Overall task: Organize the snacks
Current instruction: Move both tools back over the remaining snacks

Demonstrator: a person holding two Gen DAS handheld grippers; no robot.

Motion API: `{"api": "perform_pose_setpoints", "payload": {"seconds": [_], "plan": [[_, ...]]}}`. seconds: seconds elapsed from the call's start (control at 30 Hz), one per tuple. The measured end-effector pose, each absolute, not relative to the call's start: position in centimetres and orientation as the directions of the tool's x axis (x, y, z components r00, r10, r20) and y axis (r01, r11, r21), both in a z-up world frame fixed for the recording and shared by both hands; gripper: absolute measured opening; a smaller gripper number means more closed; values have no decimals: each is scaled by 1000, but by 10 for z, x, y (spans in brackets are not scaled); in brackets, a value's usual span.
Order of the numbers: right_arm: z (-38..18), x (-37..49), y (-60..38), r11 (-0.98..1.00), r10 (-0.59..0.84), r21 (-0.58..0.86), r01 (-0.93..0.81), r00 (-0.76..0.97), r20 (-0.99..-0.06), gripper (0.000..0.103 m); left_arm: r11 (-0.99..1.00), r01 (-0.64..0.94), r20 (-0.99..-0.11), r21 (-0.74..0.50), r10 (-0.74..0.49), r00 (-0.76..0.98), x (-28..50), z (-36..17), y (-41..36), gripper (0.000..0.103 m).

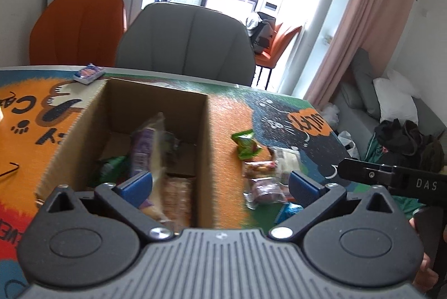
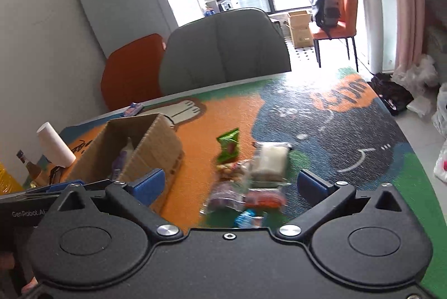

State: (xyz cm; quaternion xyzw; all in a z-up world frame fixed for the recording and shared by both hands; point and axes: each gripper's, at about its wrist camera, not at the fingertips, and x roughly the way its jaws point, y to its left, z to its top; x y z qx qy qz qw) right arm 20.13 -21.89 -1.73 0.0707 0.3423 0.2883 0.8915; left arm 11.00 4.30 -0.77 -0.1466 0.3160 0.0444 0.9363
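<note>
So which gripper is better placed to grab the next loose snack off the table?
Right. The right gripper is open with the snack pile straight ahead between its fingers. The left gripper is open too, but straddles the box wall.

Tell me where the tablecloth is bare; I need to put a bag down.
Free: the dark blue stretch of tablecloth right of the white packet, and the orange strip between the brown cardboard box and the green packet. Crowded: the wrapped snack pile nearest the camera.

brown cardboard box (image 1: 156, 114), green snack packet (image 2: 229, 145), orange chair (image 1: 78, 28)
</note>
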Motion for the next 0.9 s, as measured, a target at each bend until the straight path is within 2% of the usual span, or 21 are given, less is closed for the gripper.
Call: {"api": "perform_pose_setpoints", "payload": {"seconds": [0.23,0.6,0.9], "plan": [[-28,207,-241,825,561,338,-452,594,-576,102,964,-132,-611,-230,-38,791,118,-10,15,103],[-50,222,-264,814,580,394,-426,553,-598,80,974,-92,-617,-206,-56,785,135,-17,-16,100],[-72,243,-278,789,614,465,-401,492,-617,69,977,-70,-659,-199,-81,748,162,-35,-37,81]]}}
